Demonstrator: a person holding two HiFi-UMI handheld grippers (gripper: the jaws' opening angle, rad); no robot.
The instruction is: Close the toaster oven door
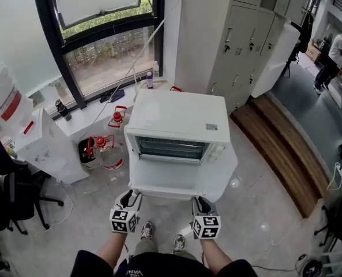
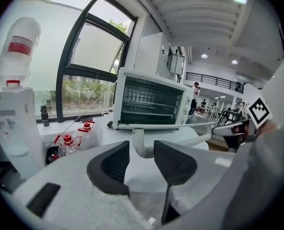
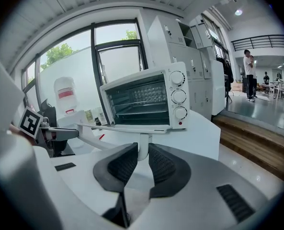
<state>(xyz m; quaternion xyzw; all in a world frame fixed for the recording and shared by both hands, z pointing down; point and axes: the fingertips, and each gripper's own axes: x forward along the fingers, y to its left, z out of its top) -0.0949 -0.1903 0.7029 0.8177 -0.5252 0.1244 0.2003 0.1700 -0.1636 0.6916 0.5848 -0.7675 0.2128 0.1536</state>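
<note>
The white toaster oven stands on a white table, its door dropped flat toward me. My left gripper is at the left end of the door's front edge and my right gripper at the right end. In the left gripper view the left gripper is open, with the door handle post in the gap and clear of both pads. In the right gripper view the right gripper is shut on the handle's right post.
A water dispenser and red-capped water bottles stand left of the table, with a black office chair nearer me. Grey lockers and a wooden step lie to the right. A person stands far right.
</note>
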